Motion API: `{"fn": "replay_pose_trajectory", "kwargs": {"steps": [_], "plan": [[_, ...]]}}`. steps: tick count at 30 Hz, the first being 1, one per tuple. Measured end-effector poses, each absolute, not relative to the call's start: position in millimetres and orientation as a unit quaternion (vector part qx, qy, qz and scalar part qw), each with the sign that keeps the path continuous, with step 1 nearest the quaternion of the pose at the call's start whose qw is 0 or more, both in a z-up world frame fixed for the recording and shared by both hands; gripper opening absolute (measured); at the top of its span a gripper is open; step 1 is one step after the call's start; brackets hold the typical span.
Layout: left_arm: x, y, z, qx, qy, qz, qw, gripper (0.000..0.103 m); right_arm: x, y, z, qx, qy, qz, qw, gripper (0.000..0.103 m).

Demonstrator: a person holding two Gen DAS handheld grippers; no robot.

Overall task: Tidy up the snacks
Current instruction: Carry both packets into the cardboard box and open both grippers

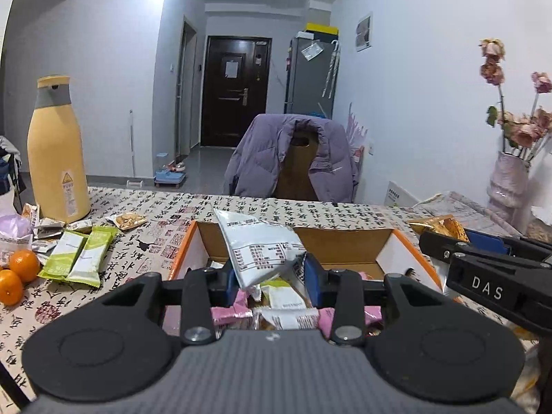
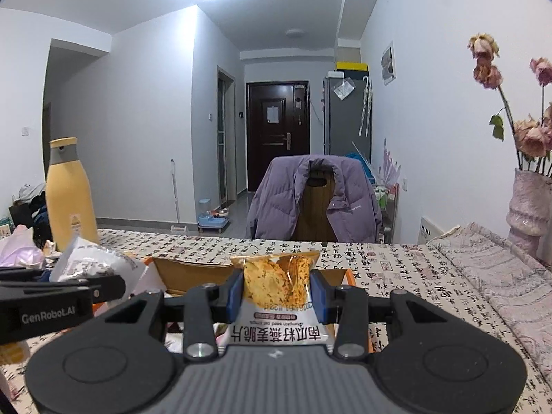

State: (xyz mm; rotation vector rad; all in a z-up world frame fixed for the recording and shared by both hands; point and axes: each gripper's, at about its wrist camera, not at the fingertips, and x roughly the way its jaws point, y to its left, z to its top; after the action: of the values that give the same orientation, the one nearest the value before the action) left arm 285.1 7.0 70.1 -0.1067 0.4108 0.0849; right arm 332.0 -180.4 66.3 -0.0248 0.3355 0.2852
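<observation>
- My left claw [image 1: 270,276] is partly closed, its blue pads pinching the lower end of a white snack packet [image 1: 257,246]; the packet stands tilted above the open cardboard box [image 1: 345,246].
- My right claw [image 2: 276,293] is closed about as far on a crisp packet [image 2: 276,296] with a clear window showing golden crisps; the packet sits upright between the pads, its printed end towards the camera.
- In the left view the right claw reaches in from the right edge, its packet just beyond the box's right corner; in the right view the left claw comes in from the left edge with the white packet over the box's left side.
- The box has orange edges and its flaps are up; pink and white wrapped snacks [image 1: 286,310] lie inside it, beneath the left claw.
- On the table [image 1: 165,217], left of the box, two green bars [image 1: 81,257] lie side by side, with more small packets near them and two oranges [image 1: 17,274] by the edge.
- A tall yellow bottle [image 1: 57,151] stands behind those snacks.
- Past the far edge of the table a purple jacket [image 1: 293,158] hangs over a chair; a vase of dried roses [image 2: 531,207] stands at the right.
</observation>
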Motion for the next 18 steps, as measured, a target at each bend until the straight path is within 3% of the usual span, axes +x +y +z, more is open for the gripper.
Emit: {"fn": "replay_pose_trajectory", "kwargs": {"steps": [18], "plan": [[321.6,21.9,27.3,-0.053,0.223,0.052,0.972,0.04,357.6,-169.4,16.1,-0.02,0.196,0.15,0.969,0.041]]}}
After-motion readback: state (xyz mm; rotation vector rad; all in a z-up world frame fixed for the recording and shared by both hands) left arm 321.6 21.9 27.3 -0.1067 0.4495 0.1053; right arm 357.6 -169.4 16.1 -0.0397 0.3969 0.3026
